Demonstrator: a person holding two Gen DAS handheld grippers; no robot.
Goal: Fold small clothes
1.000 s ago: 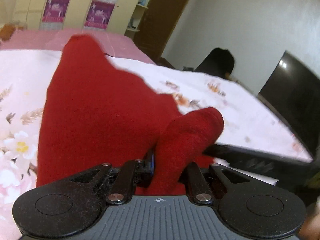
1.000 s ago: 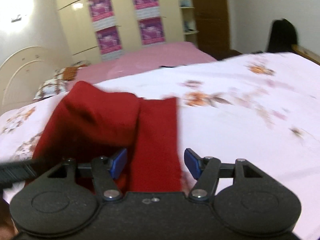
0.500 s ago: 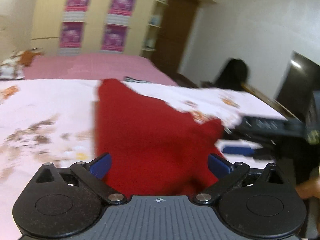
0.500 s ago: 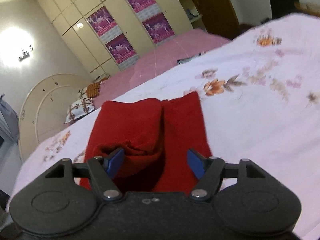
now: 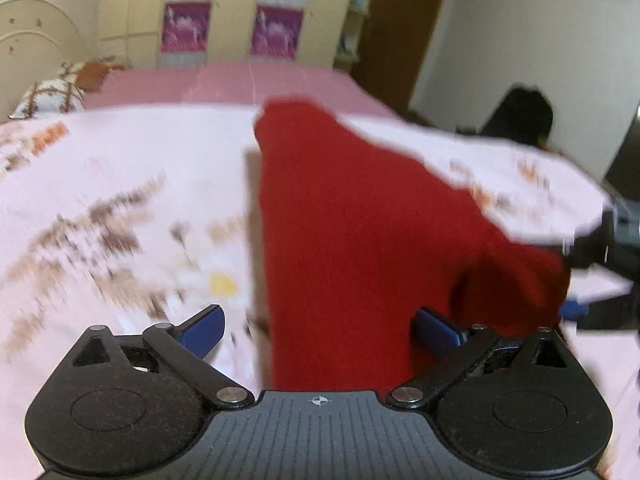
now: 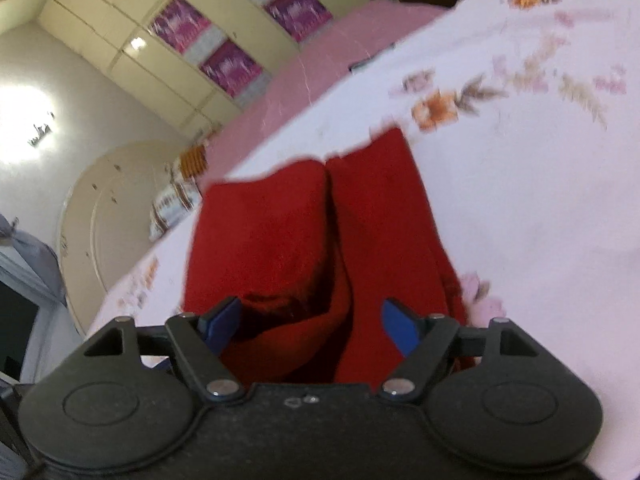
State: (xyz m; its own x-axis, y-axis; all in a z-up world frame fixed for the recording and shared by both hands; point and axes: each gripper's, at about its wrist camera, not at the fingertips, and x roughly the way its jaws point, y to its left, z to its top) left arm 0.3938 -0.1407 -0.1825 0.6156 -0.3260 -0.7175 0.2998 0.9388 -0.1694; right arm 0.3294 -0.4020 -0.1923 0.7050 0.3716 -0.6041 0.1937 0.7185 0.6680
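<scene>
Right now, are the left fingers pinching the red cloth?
Apart. The left wrist view shows the left gripper wide open, its blue fingers standing clear either side of the red cloth.

bed (image 5: 120,168) w/ white floral sheet, pink cover (image 5: 240,80) further back, patterned pillow (image 5: 48,96) at cream headboard (image 6: 104,200). cream wardrobe (image 6: 120,40) w/ purple panels (image 5: 184,28), brown door (image 5: 400,28), white walls (image 5: 540,20), bright wall lamp (image 6: 28,120).
</scene>
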